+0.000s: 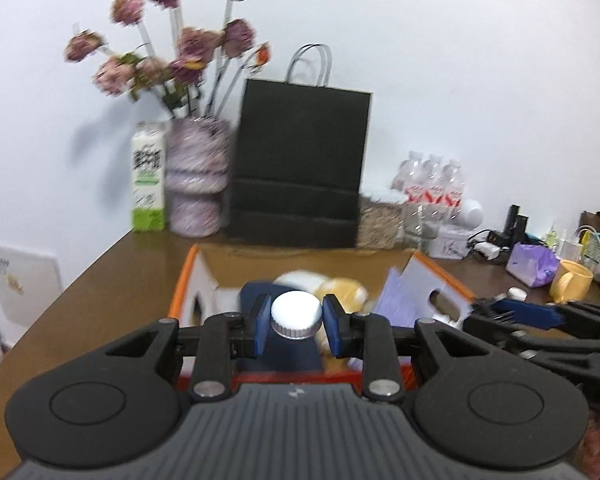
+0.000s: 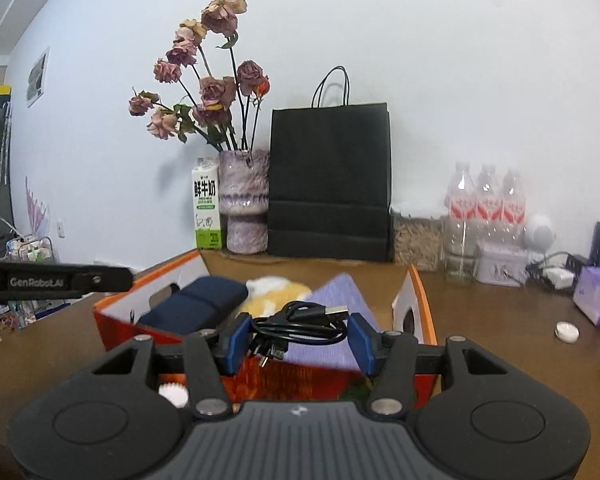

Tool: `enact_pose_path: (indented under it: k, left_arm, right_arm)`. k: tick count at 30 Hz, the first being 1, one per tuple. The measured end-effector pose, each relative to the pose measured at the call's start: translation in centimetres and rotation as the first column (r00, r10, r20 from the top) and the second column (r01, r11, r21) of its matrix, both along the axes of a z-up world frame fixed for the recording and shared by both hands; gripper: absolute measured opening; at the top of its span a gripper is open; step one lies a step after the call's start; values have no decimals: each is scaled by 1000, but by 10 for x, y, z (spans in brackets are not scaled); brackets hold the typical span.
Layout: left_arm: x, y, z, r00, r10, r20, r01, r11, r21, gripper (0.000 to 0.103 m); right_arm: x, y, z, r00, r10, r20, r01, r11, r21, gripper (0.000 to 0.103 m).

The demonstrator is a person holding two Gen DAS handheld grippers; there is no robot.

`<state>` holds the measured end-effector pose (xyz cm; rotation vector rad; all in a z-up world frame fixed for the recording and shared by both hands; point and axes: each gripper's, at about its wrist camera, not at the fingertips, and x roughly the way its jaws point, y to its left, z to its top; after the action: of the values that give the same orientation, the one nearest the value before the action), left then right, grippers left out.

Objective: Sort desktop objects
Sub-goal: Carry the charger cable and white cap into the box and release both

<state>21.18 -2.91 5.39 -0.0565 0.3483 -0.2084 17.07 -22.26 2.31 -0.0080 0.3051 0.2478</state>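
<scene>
An open orange and white cardboard box [image 1: 188, 280] [image 2: 424, 300] sits on the brown table. It holds a dark blue case [image 2: 196, 300], a yellow and white plush [image 2: 276, 290] and a purple packet [image 2: 340, 292]. My left gripper [image 1: 296, 322] is shut on a white-capped bottle [image 1: 296, 314] at the box's near edge. My right gripper [image 2: 298, 338] is shut on a coiled black USB cable [image 2: 300, 324] above the box's near side. The right gripper also shows in the left wrist view [image 1: 500, 312].
A black paper bag [image 2: 330, 184], a vase of dried roses [image 2: 246, 200] and a milk carton [image 2: 207, 208] stand by the wall. Water bottles [image 2: 486, 204], a purple bag [image 2: 598, 292], a yellow mug [image 1: 572, 282] and a white cap [image 2: 567, 332] lie at the right.
</scene>
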Motion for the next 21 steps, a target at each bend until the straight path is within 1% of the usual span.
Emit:
enact_pose_path:
  k: [3,6,8,10,11,15,17,21]
  left_arm:
    - [18,-18,9,1000,-20,10,20,1000,13,29]
    - [33,-34,11,1000,-11,21,11,1000,13,29]
    - [45,-44,6,999,27,41,-27,1000,1,29]
    - [54,-53,-3,995,79,54,-81,997,21,29]
    - [59,-57,-8,996,76,40,-77,996,41,29]
    - [66,-64,-23,999,50,9,-51,994,92,29]
    - [68,-65,-29,999,36,-7,-35,994,102,29]
    - [68,-65,-35,999,27,-26,-24,994,111,29]
  right_arm:
    - [16,0,8,1000,1,4,-1,1000,0,51]
    - [31,0,15,1000,-10,14,10,1000,-10,51]
    - [43,-2,15,1000,-21,17,21,1000,-5,51]
    - [53,-6,11,999,-32,19,32,999,11,51]
    - [56,-9,6,999,-37,21,36,999,28,51]
    - [66,-16,-10,999,-29,-25,29,999,21,51]
    - [69,-17,-14,999,-23,-42,24,999,30,51]
    - [69,-12,-20,998,-28,-61,28,1000,8,51]
